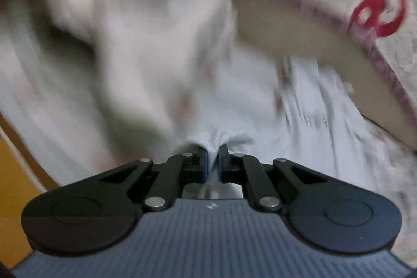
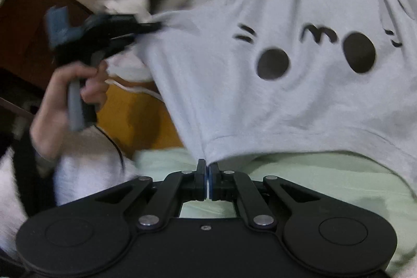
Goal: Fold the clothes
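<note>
Both claws pinch the soft grey cat-face shirt (image 2: pixel 273 100).

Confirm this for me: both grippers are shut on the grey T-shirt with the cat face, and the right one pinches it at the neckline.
Not the neckline. The right wrist view shows the right gripper pinching the grey T-shirt at its stitched bottom hem, below the printed cat face. The rest holds: the left gripper is also shut on the shirt, at its side edge.
</note>
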{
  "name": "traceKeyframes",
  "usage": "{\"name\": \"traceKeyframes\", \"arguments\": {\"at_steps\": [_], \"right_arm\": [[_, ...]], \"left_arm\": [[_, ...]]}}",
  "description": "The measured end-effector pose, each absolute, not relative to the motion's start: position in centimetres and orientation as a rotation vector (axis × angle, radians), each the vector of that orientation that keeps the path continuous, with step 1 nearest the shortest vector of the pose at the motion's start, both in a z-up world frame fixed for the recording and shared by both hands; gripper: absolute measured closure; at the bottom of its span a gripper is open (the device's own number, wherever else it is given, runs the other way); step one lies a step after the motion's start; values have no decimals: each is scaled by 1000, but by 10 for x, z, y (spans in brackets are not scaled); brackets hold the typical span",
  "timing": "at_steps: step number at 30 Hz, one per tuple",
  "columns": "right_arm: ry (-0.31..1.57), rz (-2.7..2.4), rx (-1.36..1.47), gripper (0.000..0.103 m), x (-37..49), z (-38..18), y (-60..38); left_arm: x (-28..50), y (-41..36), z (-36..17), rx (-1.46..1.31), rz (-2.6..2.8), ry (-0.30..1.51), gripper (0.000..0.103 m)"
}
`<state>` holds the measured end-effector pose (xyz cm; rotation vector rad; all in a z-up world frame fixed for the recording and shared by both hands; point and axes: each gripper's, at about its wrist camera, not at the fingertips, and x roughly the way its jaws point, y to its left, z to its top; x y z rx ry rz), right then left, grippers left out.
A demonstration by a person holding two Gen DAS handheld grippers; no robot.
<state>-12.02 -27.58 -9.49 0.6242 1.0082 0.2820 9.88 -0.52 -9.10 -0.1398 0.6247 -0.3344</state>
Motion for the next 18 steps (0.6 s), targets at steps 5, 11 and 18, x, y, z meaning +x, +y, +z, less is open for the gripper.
{"name": "traceKeyframes", "arguments": {"at_steps": [5,11,18], "right_arm": [[1037,318,562,100,-118,-95,-263],[1141,299,541,99,-106,-111,-251],[1023,47,671,56,-143,-75,-327]], "left_arm": [[94,-8,-128,-31,-157,826,96],[111,-15,-139,165,110,843,80],[83,-5,-107,-62,-212,750,70]]}}
